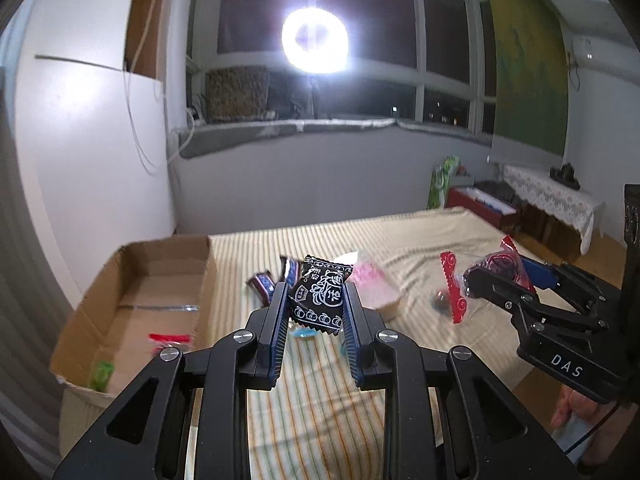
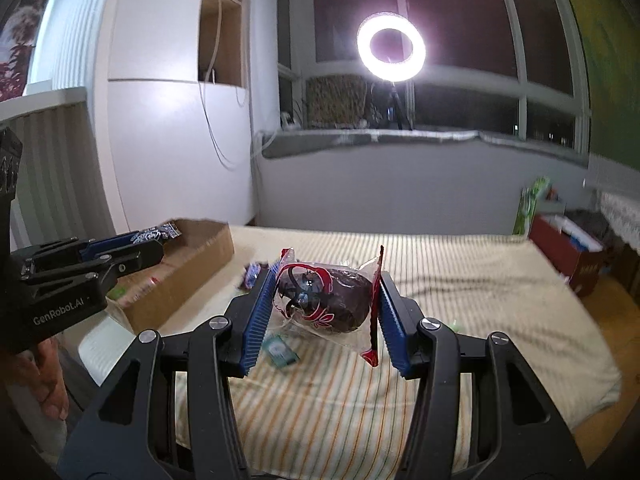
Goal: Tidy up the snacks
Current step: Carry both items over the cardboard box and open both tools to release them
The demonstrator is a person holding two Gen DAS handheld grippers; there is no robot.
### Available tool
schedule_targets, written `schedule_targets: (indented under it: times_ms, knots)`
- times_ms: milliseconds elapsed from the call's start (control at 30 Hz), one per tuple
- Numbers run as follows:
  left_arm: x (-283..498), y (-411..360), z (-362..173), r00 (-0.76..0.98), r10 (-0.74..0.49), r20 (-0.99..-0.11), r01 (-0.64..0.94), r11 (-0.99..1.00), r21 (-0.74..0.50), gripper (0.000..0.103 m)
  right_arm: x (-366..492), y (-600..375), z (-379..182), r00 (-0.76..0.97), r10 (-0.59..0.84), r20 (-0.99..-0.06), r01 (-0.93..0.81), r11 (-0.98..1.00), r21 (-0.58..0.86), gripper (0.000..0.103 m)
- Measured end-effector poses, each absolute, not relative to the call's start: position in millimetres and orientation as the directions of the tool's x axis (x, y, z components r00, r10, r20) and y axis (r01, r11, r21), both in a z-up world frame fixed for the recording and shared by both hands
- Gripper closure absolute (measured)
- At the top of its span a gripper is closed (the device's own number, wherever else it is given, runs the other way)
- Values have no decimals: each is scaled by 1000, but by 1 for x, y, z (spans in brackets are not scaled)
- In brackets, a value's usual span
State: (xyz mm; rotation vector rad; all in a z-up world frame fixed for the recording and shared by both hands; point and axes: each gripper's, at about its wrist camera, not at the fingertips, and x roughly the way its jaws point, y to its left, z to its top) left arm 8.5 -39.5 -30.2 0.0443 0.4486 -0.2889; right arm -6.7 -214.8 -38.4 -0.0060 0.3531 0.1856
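My left gripper [image 1: 316,300] pinches a black printed snack packet [image 1: 318,300], long axis tilted up and away. My right gripper [image 2: 326,304] clamps a clear red-edged wrapper holding a dark brown lump [image 2: 324,300] — lying crosswise between the blue pads. Both hang above the striped cloth-covered table [image 2: 460,300]; a cardboard box [image 1: 160,280] sits left — ring lamp [image 2: 391,47] glaring at the window.

Left packet [image 1: 317,300]: you see black wrapper with white printed figures and characters.
Right packet [image 2: 326,296]: you see clear film, red edges and swirls, dark brown filling.
Gripper pads [image 2: 260,320]: blue, ribbed, on black frames.
Bed sheet [image 2: 460,280]: cream with thin orange and green stripes.
Box [image 1: 160,280]: plain brown cardboard.
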Motion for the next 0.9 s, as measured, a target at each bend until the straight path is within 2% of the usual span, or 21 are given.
schedule_targets:
  times_ms: [400, 900]
  knots:
    - [-5, -9, -5, 902, -253, -350, 250, 967, -57, 79, -17, -184, -2, 936, 192, -293, -212, 977, -35, 50]
    - [-1, 55, -20, 919, -175, -355, 135, 982, -136, 79, 21, -95, -10, 877, 309, -369, -366, 926, -94, 50]
